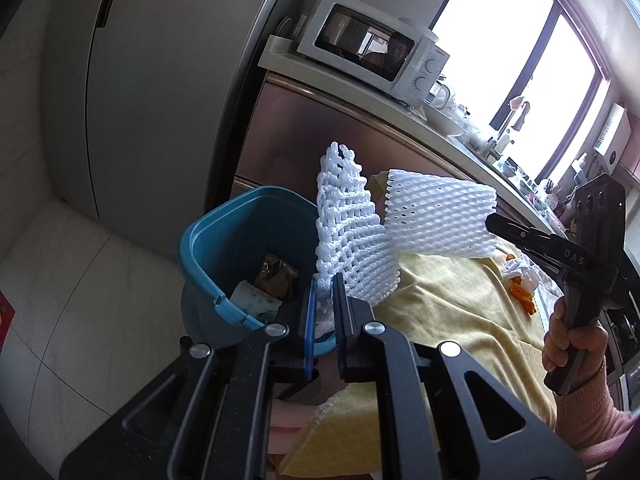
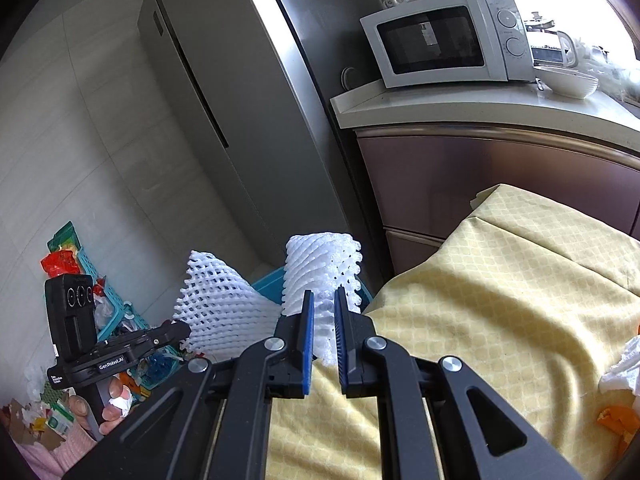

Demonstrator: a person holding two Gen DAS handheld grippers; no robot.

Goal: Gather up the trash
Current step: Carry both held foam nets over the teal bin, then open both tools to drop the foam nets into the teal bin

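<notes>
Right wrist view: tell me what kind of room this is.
Most likely a home kitchen. A white microwave sits on a countertop above cabinet fronts, with a tall fridge beside it. A kettle and a bowl stand further along the counter by a bright window.

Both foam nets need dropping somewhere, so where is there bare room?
Free: the yellow patterned tablecloth between its near edge and the tissue and orange scraps. The blue plastic bin holds some trash, with space above it. The floor baskets are crowded.
</notes>
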